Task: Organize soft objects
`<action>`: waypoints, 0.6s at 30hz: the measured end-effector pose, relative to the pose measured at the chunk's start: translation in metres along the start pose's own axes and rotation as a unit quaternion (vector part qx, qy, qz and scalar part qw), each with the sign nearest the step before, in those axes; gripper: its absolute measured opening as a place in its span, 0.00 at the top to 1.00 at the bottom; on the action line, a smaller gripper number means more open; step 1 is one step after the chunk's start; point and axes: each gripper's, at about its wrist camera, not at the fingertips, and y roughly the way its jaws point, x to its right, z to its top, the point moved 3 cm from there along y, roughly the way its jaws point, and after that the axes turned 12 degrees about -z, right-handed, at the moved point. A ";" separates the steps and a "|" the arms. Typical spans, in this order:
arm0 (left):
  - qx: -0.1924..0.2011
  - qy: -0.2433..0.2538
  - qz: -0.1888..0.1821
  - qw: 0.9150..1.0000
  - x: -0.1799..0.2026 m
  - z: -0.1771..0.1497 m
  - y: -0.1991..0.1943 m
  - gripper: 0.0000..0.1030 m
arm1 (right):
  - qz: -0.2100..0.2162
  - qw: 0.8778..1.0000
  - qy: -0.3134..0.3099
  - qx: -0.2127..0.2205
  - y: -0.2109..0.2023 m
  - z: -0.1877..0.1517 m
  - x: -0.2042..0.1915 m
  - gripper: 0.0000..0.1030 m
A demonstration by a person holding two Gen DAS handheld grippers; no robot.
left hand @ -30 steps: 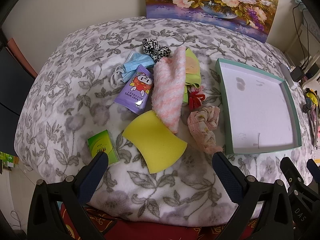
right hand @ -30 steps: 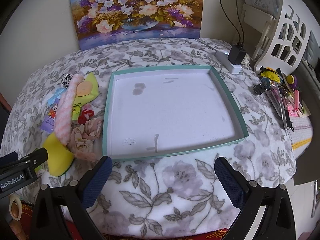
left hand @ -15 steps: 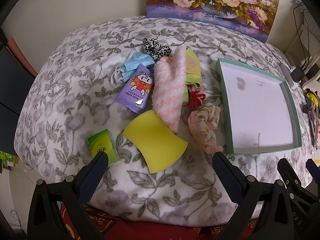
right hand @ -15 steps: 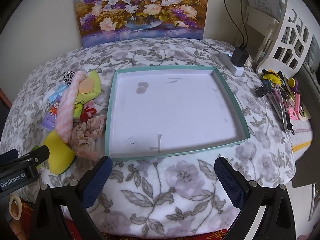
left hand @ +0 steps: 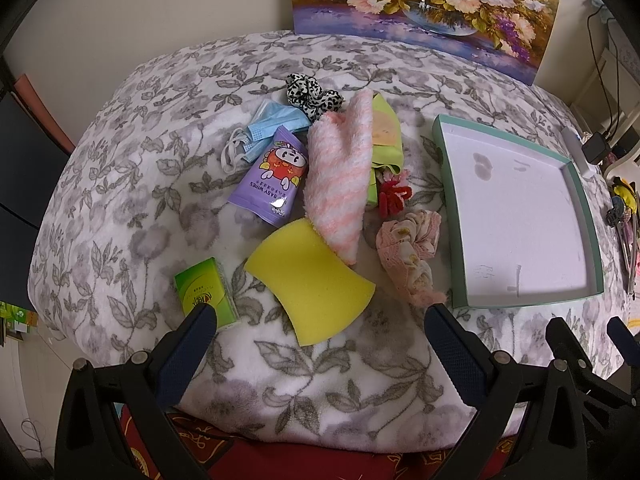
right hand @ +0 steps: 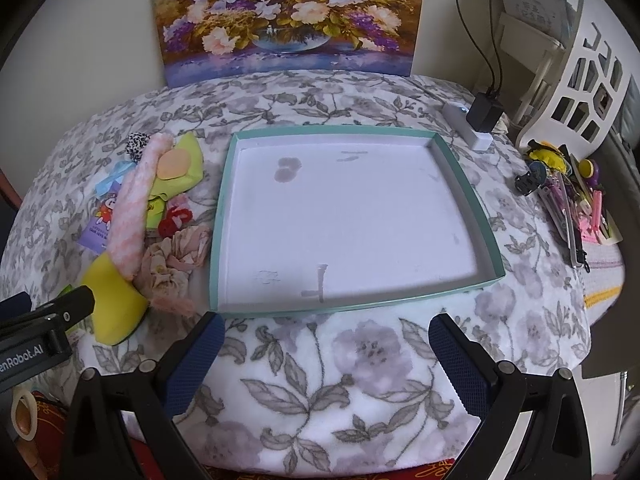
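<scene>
A pile of soft things lies on the floral blanket: a yellow sponge [left hand: 310,276], a pink striped fuzzy sock [left hand: 340,176], a pink scrunchie [left hand: 408,248], a red hair tie [left hand: 394,198], a green cloth [left hand: 386,136], a leopard scrunchie [left hand: 312,92], a blue face mask [left hand: 268,132] and a purple wipes pack [left hand: 276,178]. An empty teal-rimmed tray [right hand: 486,236] lies to their right. My left gripper [left hand: 320,332] is open, just short of the sponge. My right gripper [right hand: 326,340] is open in front of the tray.
A green tissue pack [left hand: 204,294] lies by my left finger. A flower painting [right hand: 288,16] leans on the wall behind. A charger and white power strip [right hand: 476,120] sit at the back right, and pens and clips [right hand: 568,196] lie at the right edge.
The right wrist view has swung slightly, so the tray sits further right in frame. The left gripper has barely moved. Nothing on the blanket has moved.
</scene>
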 end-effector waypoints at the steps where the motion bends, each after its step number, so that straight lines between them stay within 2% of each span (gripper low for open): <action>1: 0.000 0.000 0.000 1.000 0.000 0.000 0.000 0.00 | 0.000 1.000 -0.002 -0.001 0.001 0.000 -0.001 0.00; 15: -0.005 -0.004 -0.002 1.000 -0.001 0.001 0.001 0.00 | 0.003 1.000 -0.025 -0.003 0.002 -0.001 -0.020 0.00; 18: -0.003 -0.014 -0.014 1.000 -0.005 0.001 0.000 0.00 | 0.008 1.000 -0.029 -0.003 0.002 -0.001 -0.026 0.00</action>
